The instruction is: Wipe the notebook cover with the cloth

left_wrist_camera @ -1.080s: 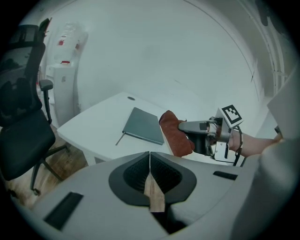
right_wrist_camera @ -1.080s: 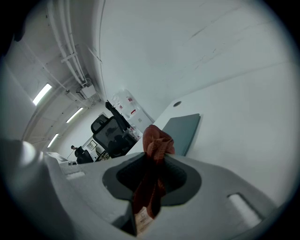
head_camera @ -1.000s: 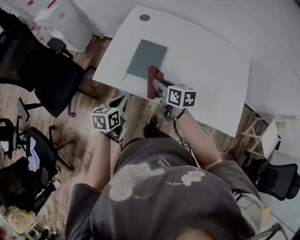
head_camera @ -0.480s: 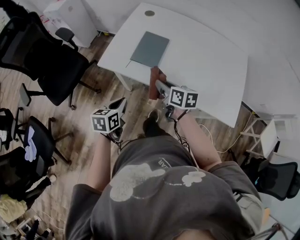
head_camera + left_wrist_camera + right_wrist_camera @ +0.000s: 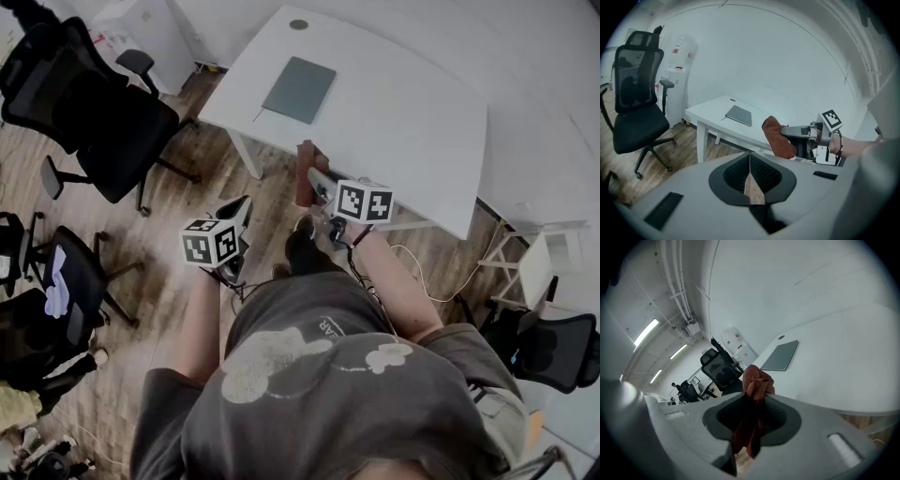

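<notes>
Two grippers are held off the near edge of the surface: left gripper [image 5: 750, 174] over the wood floor [image 5: 169, 281], jaws pressed together on nothing. The right gripper [image 5: 752, 420] is beside it, nearer the surface edge, jaws pinching a bunched red-brown cloth [image 5: 757, 383] that sticks out past the tips. Farther out, grey notebook [image 5: 300, 89] lies flat and closed on the white surface [image 5: 412, 112], toward its left end, well apart from the cloth; black chair [image 5: 94, 112] stands left of that.
</notes>
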A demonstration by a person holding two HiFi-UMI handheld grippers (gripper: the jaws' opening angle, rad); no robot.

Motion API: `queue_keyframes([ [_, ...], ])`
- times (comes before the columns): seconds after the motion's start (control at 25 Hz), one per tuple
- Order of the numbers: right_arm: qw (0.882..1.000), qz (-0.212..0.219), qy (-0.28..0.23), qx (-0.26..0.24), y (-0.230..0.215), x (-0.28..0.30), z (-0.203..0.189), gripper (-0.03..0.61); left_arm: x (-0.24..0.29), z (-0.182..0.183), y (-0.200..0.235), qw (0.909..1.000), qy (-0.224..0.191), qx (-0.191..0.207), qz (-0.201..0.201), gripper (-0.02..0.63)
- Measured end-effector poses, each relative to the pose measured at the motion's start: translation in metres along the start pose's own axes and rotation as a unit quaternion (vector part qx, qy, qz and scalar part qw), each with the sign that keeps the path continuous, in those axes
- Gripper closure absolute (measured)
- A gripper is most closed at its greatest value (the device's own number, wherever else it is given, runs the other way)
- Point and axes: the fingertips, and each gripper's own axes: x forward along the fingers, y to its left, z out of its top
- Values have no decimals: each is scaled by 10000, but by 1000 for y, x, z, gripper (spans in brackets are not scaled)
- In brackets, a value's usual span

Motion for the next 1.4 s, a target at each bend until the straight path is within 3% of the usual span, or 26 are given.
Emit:
queue_keyframes([
  [0.4,9999,-67,98,-21,5,-28,-23,489,-16,-18,-14,9998,-147,-145,-25,617],
  [1.0,9966,466,464,-494,-15,-41,-3,489,-7,-17,-42,9941,-627,-651,598,617],
  [1.4,9917,870,602,-737,-33,-91,-11,491,2,-41,-100,9911,-708,-724,861,617],
])
